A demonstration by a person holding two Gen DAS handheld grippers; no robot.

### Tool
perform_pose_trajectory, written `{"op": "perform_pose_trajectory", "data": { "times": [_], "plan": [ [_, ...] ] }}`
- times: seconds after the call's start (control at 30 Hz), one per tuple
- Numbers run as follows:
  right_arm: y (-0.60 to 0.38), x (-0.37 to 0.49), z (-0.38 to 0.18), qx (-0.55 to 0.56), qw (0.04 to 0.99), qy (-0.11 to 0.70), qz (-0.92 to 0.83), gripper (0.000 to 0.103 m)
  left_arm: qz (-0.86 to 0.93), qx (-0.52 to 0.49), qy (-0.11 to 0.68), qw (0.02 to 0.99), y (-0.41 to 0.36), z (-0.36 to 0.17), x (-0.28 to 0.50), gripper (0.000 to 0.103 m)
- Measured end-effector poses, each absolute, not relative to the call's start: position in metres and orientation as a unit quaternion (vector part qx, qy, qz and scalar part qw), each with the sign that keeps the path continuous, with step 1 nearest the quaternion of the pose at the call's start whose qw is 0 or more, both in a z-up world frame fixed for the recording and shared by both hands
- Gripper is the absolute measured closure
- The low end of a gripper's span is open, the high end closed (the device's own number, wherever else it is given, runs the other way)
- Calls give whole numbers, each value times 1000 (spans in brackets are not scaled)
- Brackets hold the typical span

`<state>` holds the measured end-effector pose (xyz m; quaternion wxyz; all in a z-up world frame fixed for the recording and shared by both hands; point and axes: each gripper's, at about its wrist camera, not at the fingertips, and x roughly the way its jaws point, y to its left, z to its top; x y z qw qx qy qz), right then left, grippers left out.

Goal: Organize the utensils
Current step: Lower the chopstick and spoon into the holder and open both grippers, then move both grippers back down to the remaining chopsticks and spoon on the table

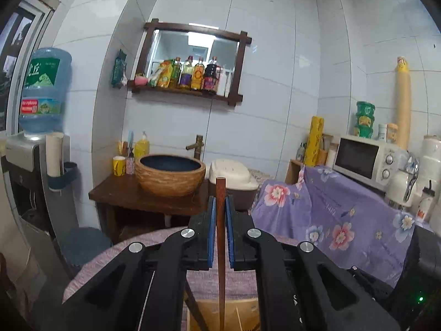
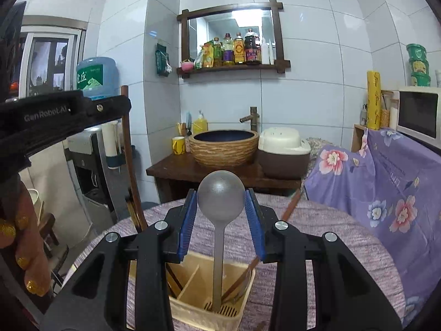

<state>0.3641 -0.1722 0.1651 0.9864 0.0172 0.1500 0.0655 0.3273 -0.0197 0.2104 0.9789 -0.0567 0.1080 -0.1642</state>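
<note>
Utensils: spoon clamped in right tool, handle down in holder; left tool pinches chopstick. Chopstick waits at counter's far edge.

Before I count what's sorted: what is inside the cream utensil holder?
The cream utensil holder has a divider. The grey spoon, gripped by the right gripper, stands with its handle on the slotted floor. Brown chopsticks lean on both sides. The gripper arms hide other parts.

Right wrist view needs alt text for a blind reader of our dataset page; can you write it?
The right hand-held gripper clamps the bowl of a grey metal spoon, its handle reaching down into a cream plastic utensil holder on a purple-clothed round table.
</note>
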Motion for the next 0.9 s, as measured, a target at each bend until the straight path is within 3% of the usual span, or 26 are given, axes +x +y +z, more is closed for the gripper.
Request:
{"op": "perform_pose_trajectory", "data": {
  "times": [0.3, 0.37, 0.57, 0.6, 0.67, 0.7, 0.77, 0.83, 0.9],
  "plan": [
    [-161, 346, 110, -3, 980, 185, 67, 66, -172, -48, 158, 971, -18, 153, 318, 95],
    [-161, 345, 105, -7, 979, 193, 66, 77, -166, -48, 162, 972, -14, 146, 318, 95],
    [-168, 339, 102, 10, 979, 192, 62, 76, -165, -48, 164, 971, -7, 149, 314, 95],
    [-169, 336, 103, 14, 979, 193, 65, 69, -166, -48, 163, 971, -6, 150, 311, 91],
    [-170, 328, 104, 20, 979, 194, 68, 52, -171, -46, 164, 970, -4, 153, 303, 66],
    [-171, 321, 106, 20, 979, 191, 62, 41, -172, -48, 162, 971, -2, 152, 298, 46],
    [-172, 309, 107, 17, 980, 188, 57, 37, -170, -52, 157, 972, 3, 150, 282, 42],
    [-174, 298, 105, 14, 978, 202, 55, 25, -170, -45, 168, 970, 3, 144, 271, 35],
    [-176, 291, 100, 13, 974, 221, 56, 25, -170, -51, 179, 968, 5, 135, 261, 29]
  ]
}}
